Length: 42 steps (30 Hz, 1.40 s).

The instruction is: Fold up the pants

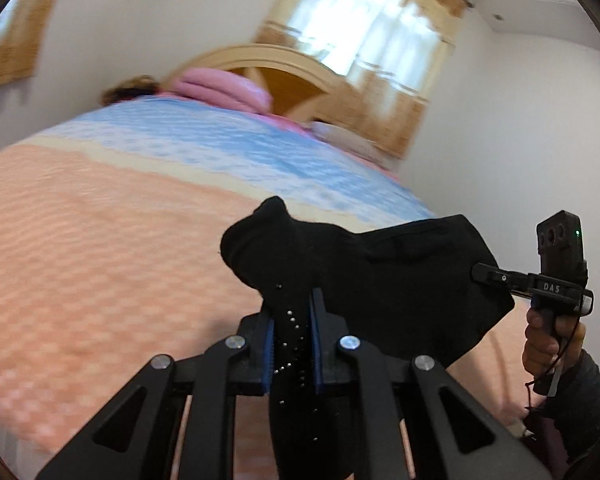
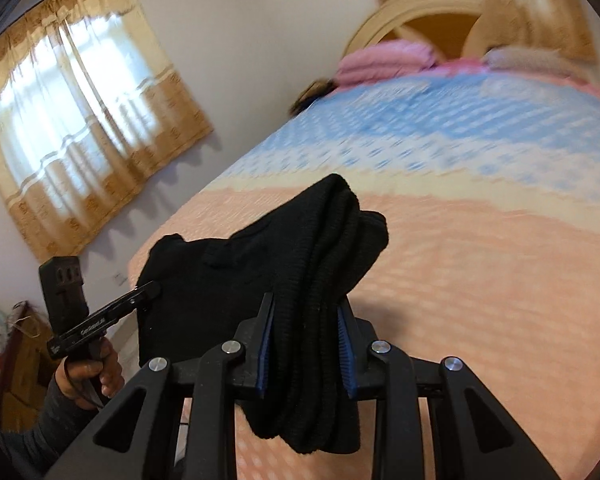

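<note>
The black pants (image 1: 400,280) are hanging in the air above the bed (image 1: 100,260), stretched between the two claws and not lying flat on the bedspread. The left claw (image 1: 292,344) is gripping a bunched fold of the fabric between its blue-padded fingers (image 1: 266,356); small shiny studs are showing along that pinched strip, and the cloth is rising above the tips in a rounded lump. The right claw (image 2: 306,350) is clamping a thick gathered bundle of ribbed knit, with several layers drooping below the fingers (image 2: 345,354) and a crumpled peak standing above them. Between the grips, the pants (image 2: 228,280) are spreading as a dark, slightly slack sheet. In each wrist view the opposite claw is biting the far edge of the cloth. Pink bedding (image 1: 224,88) is sitting by the headboard (image 1: 284,76).
</note>
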Each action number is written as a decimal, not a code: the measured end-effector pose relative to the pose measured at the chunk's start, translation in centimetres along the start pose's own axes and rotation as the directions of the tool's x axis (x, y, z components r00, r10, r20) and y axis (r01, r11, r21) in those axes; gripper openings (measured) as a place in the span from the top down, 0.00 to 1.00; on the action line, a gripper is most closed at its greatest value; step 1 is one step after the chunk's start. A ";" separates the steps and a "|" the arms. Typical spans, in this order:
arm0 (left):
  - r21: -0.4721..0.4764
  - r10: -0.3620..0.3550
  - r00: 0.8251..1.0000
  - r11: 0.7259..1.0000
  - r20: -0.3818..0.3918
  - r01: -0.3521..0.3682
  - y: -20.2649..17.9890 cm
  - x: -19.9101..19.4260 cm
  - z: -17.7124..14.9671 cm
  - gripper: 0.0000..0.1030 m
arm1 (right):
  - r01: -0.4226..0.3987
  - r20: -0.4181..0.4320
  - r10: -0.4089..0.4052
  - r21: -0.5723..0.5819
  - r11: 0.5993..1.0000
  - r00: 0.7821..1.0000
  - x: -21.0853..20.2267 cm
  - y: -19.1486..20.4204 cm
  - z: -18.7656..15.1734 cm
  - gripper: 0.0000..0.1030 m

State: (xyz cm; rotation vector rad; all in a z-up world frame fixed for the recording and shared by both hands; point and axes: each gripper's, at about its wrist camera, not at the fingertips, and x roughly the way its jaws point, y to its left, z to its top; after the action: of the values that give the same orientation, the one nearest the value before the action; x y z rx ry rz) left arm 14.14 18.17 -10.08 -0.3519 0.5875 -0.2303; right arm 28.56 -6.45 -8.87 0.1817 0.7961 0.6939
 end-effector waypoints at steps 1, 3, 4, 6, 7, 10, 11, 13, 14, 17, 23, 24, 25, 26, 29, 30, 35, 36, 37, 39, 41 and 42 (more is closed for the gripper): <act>-0.009 0.031 0.999 0.999 -0.008 -0.031 1.0 0.0 -0.4 0.85 | -0.007 -0.021 0.007 0.001 1.000 1.000 1.7 0.3 0.1 0.72; -0.031 0.085 0.995 0.996 -0.048 -0.087 2.8 0.6 -2.0 0.85 | -0.010 -0.096 0.013 0.035 0.999 0.995 5.9 -0.2 -0.6 0.72; -0.047 0.109 0.991 0.993 -0.078 -0.113 3.6 1.2 -2.8 0.85 | 0.012 -0.114 -0.006 0.045 0.999 0.993 7.2 -0.6 -1.1 0.71; -0.044 0.156 0.981 0.986 -0.118 -0.163 4.5 2.4 -4.4 0.79 | 0.059 -0.124 -0.050 0.071 0.996 0.991 8.5 -1.9 -2.1 0.63; -0.038 0.186 0.974 0.981 -0.129 -0.192 4.7 2.9 -5.0 0.68 | 0.055 -0.131 -0.040 0.117 0.992 0.991 8.9 -3.2 -2.5 0.55; -0.025 0.235 0.966 0.971 -0.106 -0.239 4.9 3.4 -5.8 0.48 | -0.036 -0.100 0.061 0.241 0.970 0.993 8.2 -6.2 -3.1 0.53; -0.013 0.240 0.965 0.970 -0.104 -0.243 4.6 3.5 -5.9 0.46 | -0.028 -0.094 0.051 0.238 0.971 0.994 7.6 -6.6 -3.2 0.52; -0.001 0.253 0.961 0.967 -0.110 -0.255 4.9 3.4 -5.8 0.40 | -0.007 -0.081 0.025 0.223 0.975 0.996 6.7 -6.6 -3.3 0.45; 0.000 0.266 0.957 0.964 -0.114 -0.268 4.9 3.4 -5.7 0.37 | 0.020 -0.070 -0.005 0.212 0.977 0.998 5.8 -6.7 -3.5 0.43; -0.012 0.303 0.946 0.952 -0.114 -0.306 4.8 2.2 -5.9 0.30 | 0.112 -0.025 -0.110 0.226 0.968 0.994 3.5 -6.9 -3.6 0.42; 0.025 0.355 0.933 0.935 -0.050 -0.354 2.6 -1.9 -6.8 0.22 | 0.200 0.063 -0.222 0.247 0.948 0.973 -2.4 -5.3 -7.5 0.41; 0.034 0.358 0.933 0.933 -0.032 -0.357 1.9 -2.7 -6.9 0.22 | 0.212 0.070 -0.233 0.227 0.951 0.970 -2.8 -4.5 -7.9 0.40; 0.041 0.362 0.932 0.932 -0.020 -0.361 1.3 -3.2 -6.9 0.22 | 0.236 0.079 -0.254 0.186 0.954 0.964 -3.5 -2.9 -8.7 0.40; 0.046 0.364 0.931 0.930 -0.007 -0.363 0.8 -3.7 -7.0 0.22 | 0.244 0.089 -0.261 0.165 0.956 0.961 -4.0 -2.1 -9.2 0.40; 0.041 0.368 0.929 0.928 0.040 -0.370 -1.2 -5.6 -7.2 0.12 | 0.251 0.122 -0.264 0.116 0.961 0.957 -5.9 0.8 -11.1 0.40; 0.044 0.360 0.931 0.931 0.065 -0.363 -2.0 -6.3 -7.2 0.09 | 0.254 0.141 -0.265 0.092 0.963 0.954 -6.7 1.9 -11.8 0.40; 0.093 0.356 0.917 0.922 0.181 -0.376 -5.3 -7.9 -6.3 0.03 | 0.290 0.231 -0.285 0.014 0.957 0.930 -9.6 6.0 -12.8 0.39; 0.106 0.357 0.913 0.918 0.196 -0.382 -5.9 -8.2 -6.2 0.03 | 0.284 0.250 -0.273 -0.009 0.959 0.929 -10.2 6.9 -12.7 0.37; 0.118 0.350 0.913 0.918 0.209 -0.379 -6.3 -8.5 -6.0 0.03 | 0.285 0.262 -0.270 -0.023 0.958 0.927 -10.5 7.5 -12.8 0.36; 0.128 0.348 0.910 0.915 0.227 -0.382 -6.8 -9.1 -6.0 0.02 | 0.302 0.292 -0.274 -0.055 0.952 0.916 -11.3 8.7 -12.8 0.35; 0.125 0.352 0.905 0.913 0.239 -0.388 -7.1 -9.6 -5.8 0.01 | 0.311 0.304 -0.277 -0.067 0.948 0.912 -11.7 9.4 -13.2 0.35; 0.121 0.350 0.904 0.914 0.245 -0.387 -7.2 -9.7 -5.7 0.00 | 0.309 0.304 -0.276 -0.067 0.949 0.912 -11.8 9.6 -13.2 0.35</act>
State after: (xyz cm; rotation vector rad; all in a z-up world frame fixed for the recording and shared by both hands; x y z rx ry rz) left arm 2.18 13.14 -6.89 -0.0942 0.4033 0.1264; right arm 8.49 -7.95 -7.23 0.0560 0.4846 0.4123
